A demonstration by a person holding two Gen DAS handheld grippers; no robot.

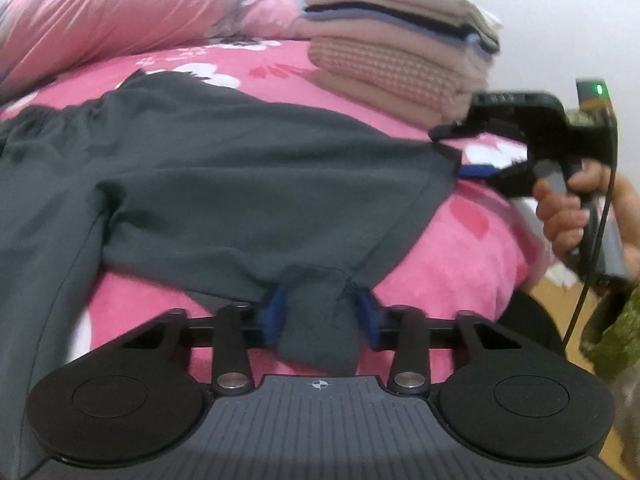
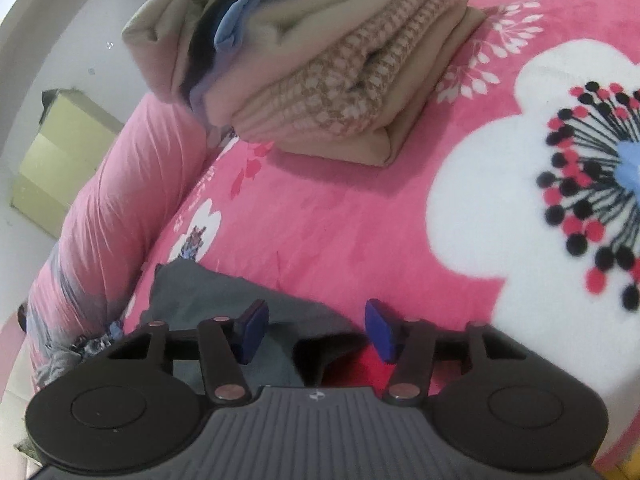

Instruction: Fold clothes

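Note:
A dark grey garment [image 1: 240,168] lies spread across the pink flowered blanket [image 1: 440,248]. My left gripper [image 1: 320,312] is shut on a bunched fold of its near edge, and the cloth fills the gap between the blue pads [image 1: 276,312]. At the garment's right corner sits my right gripper [image 1: 454,152], held by a hand [image 1: 560,216]. In the right wrist view, the right gripper [image 2: 316,328] stands open. The grey garment [image 2: 208,292] lies under and between its blue pads [image 2: 252,328], which do not press on it.
A stack of folded clothes [image 1: 400,40] [image 2: 320,68] sits on the blanket [image 2: 360,220] beyond the garment. A rolled pink quilt [image 1: 120,12] [image 2: 132,184] lines the far side. A pale yellow cabinet [image 2: 60,160] stands past the bed. The bed's edge drops to the floor [image 1: 560,300] at right.

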